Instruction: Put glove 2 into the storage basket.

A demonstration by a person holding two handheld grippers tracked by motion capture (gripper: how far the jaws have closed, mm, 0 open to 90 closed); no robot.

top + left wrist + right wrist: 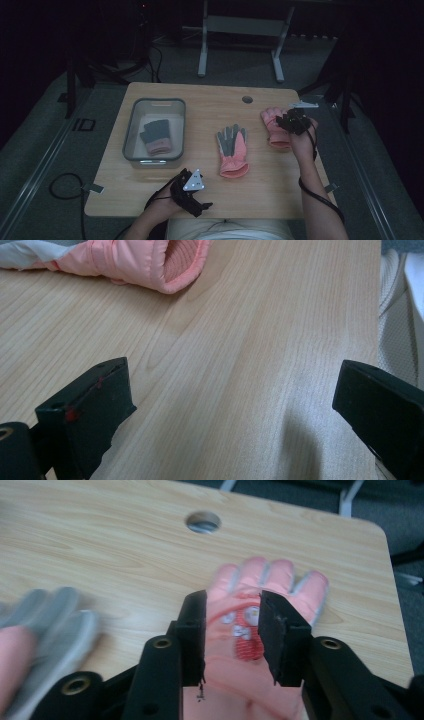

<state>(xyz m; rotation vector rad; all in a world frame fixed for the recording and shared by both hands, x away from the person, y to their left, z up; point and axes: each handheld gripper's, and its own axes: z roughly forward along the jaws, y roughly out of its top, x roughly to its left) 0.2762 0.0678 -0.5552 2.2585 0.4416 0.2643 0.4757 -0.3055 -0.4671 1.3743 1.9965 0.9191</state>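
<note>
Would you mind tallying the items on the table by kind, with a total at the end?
Pink gloves: 2, one mid-table and one under the right gripper
Dark gloves with pink cuffs: 1 pair or bundle in the bin; I cannot tell how many
Grey bins: 1
Total: 4 items, counting the bundle as one

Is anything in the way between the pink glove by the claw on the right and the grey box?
Yes. The other pink glove lies palm-up in the middle of the table, between the right-hand pink glove under the right gripper and the grey bin. Carried above it, nothing else visibly blocks the way.
</note>
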